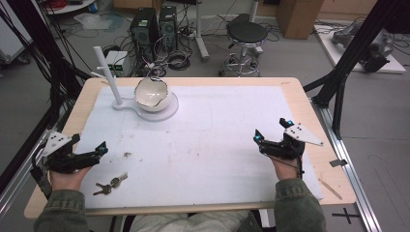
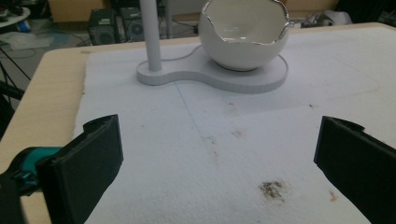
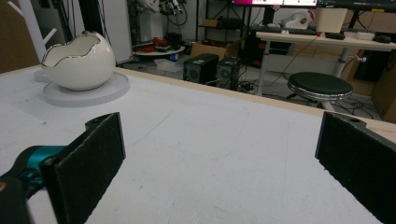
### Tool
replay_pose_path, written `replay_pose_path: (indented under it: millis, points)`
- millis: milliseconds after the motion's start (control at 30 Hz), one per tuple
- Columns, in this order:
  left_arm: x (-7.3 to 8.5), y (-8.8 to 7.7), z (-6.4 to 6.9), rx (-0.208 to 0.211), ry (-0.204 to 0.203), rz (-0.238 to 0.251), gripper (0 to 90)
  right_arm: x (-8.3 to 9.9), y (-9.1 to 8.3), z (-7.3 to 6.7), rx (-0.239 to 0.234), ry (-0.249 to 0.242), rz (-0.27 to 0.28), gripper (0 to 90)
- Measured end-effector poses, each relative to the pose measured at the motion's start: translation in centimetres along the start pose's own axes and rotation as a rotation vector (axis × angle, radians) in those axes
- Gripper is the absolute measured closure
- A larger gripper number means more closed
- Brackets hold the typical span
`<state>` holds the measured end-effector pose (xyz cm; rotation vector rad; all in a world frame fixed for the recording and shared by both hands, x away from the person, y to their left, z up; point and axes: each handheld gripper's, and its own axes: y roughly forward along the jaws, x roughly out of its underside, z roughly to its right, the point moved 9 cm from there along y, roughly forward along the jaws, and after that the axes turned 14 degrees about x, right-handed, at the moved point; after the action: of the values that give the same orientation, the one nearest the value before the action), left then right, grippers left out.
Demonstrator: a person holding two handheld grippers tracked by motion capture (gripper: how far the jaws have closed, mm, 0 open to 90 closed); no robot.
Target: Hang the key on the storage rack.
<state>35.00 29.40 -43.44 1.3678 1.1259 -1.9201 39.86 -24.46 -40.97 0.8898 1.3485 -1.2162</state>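
- High view: left tool (image 1: 92, 153) and right tool (image 1: 271, 130) rest at the near corners of the surface (image 1: 203, 145), both released, jaws wide and holding nothing.
- Keys (image 1: 110, 184) lie flat on the white mat just right of the left hand (image 1: 65, 178), near the front edge; they are the closest thing to either tool and, in my judgement, the likely item to be picked.
- Bowl (image 1: 151, 94), egg-shaped with a jagged rim, sits on the round pad of a white stand (image 1: 126, 103) at far left, beside its upright post; the placement suits a drop-off point.
- Left gripper view: bowl (image 2: 243, 39) interior appears empty.
- Right gripper view: the bowl's inside cannot be judged.
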Motion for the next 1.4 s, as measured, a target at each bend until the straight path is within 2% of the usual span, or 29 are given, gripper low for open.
replay_pose_path:
  millis: [33, 167, 333, 633, 667, 733, 800, 967, 1033, 1100, 1200, 1333, 1400]
  points:
    - [-0.2, 0.2, 0.4, 0.014, -0.004, -0.014, 1.7, 0.0, 0.0, 0.0, -0.001, 0.000, -0.001, 0.4]
    - [-0.5, 0.3, 0.7, 0.024, -0.007, -0.037, 1.7, 0.1, 0.1, -0.1, -0.010, 0.001, -0.006, 0.4]
    - [-1.2, 0.2, 1.1, 0.035, 0.031, -0.093, 1.7, 0.0, -0.1, -0.2, -0.014, -0.003, -0.002, 0.4]
    - [-1.4, -0.1, 1.8, 0.070, 0.085, -0.198, 1.7, 0.1, -0.1, -0.4, -0.016, -0.017, -0.004, 0.4]
    - [-1.4, -0.1, 1.8, 0.070, 0.085, -0.198, 1.7, 0.1, -0.2, -0.4, -0.018, -0.017, -0.007, 0.4]
    - [-1.2, -0.1, 1.9, 0.084, 0.099, -0.231, 1.7, 0.2, -0.2, -0.4, -0.018, -0.019, -0.009, 0.4]
    - [-1.1, 0.0, 2.1, 0.091, 0.097, -0.238, 1.7, 0.2, -0.2, -0.4, -0.018, -0.020, -0.011, 0.4]
    - [-0.6, 0.5, 2.8, 0.117, 0.121, -0.294, 1.7, 0.2, -0.2, -0.4, -0.016, -0.024, -0.008, 0.4]
    - [-0.3, 1.0, 3.4, 0.135, 0.125, -0.326, 1.7, 0.1, -0.2, -0.4, -0.019, -0.017, -0.008, 0.4]
    - [-0.3, 1.1, 3.7, 0.147, 0.124, -0.337, 1.7, 0.1, -0.2, -0.4, -0.023, -0.016, -0.007, 0.4]
    - [0.0, 1.7, 4.7, 0.178, 0.145, -0.380, 1.7, 0.1, -0.3, -0.4, -0.027, -0.009, -0.009, 0.4]
    - [0.7, 2.1, 4.7, 0.181, 0.167, -0.441, 1.7, 0.1, -0.3, -0.4, -0.031, -0.005, -0.009, 0.4]
    - [0.9, 2.2, 4.7, 0.180, 0.160, -0.455, 1.7, 0.1, -0.4, -0.4, -0.030, -0.005, -0.005, 0.4]
